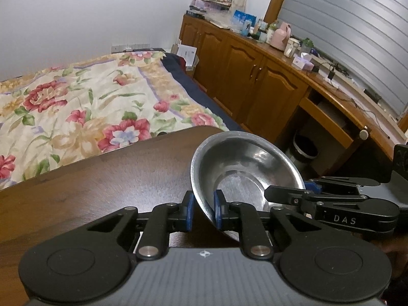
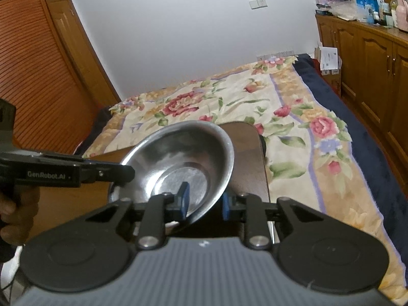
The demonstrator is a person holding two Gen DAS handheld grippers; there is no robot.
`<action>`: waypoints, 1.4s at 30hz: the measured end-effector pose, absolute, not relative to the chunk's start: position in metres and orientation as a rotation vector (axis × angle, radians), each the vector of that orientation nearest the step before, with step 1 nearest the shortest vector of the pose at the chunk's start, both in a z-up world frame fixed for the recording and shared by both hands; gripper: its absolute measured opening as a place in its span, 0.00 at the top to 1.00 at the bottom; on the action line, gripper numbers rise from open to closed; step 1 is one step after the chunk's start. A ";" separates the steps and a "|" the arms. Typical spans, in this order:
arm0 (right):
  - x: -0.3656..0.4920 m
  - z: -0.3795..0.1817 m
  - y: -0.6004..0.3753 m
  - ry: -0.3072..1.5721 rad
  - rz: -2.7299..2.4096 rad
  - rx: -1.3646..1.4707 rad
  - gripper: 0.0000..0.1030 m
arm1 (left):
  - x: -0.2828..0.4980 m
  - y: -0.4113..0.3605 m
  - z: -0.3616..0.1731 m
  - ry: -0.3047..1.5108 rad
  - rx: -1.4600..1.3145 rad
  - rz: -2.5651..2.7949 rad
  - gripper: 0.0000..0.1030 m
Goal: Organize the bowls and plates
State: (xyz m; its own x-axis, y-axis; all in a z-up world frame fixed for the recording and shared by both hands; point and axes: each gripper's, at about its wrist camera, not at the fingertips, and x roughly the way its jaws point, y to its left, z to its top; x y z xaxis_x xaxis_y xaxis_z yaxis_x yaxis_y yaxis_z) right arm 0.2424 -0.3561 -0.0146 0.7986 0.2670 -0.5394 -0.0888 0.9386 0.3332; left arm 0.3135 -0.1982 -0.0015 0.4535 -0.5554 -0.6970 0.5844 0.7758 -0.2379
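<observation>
A steel bowl [image 1: 244,168] is held tilted above the dark wooden table [image 1: 102,191]. My left gripper [image 1: 204,211] is shut on the bowl's near wall, one blue pad inside and one outside. The right gripper [image 1: 293,193] reaches in from the right and meets the bowl's right rim. In the right wrist view the same steel bowl [image 2: 183,163] leans left over the table [image 2: 247,158]. There my right gripper [image 2: 205,204] is shut on its near rim, and the left gripper [image 2: 122,173] holds the left rim.
A bed with a floral cover [image 1: 76,107] lies just beyond the table's far edge. Wooden cabinets [image 1: 242,63] with a cluttered top run along the right wall, with an open drawer [image 1: 329,122] and a bin [image 1: 303,150] below. A person's hand [image 2: 15,206] holds the left gripper.
</observation>
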 end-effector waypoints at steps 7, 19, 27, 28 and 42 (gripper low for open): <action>0.241 0.001 -0.350 0.606 0.210 0.292 0.74 | 0.302 -0.187 0.015 0.810 0.032 -0.698 0.81; 0.226 0.030 -0.337 0.590 0.244 0.278 0.74 | 0.275 -0.163 0.042 0.753 0.003 -0.705 0.81; 0.207 0.043 -0.322 0.569 0.256 0.249 0.74 | 0.247 -0.144 0.058 0.713 0.000 -0.701 0.80; 0.205 0.044 -0.319 0.567 0.258 0.244 0.74 | 0.244 -0.142 0.060 0.710 -0.001 -0.701 0.80; 0.178 0.055 -0.287 0.550 0.303 0.211 0.74 | 0.199 -0.105 0.074 0.667 0.005 -0.679 0.79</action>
State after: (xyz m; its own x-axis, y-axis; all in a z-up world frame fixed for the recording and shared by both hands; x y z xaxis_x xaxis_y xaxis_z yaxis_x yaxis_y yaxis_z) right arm 0.1780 -0.2869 0.0552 0.8098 0.3371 -0.4803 -0.2254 0.9344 0.2758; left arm 0.1990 -0.1050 0.0744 0.5803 -0.5796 -0.5721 0.5824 0.7864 -0.2059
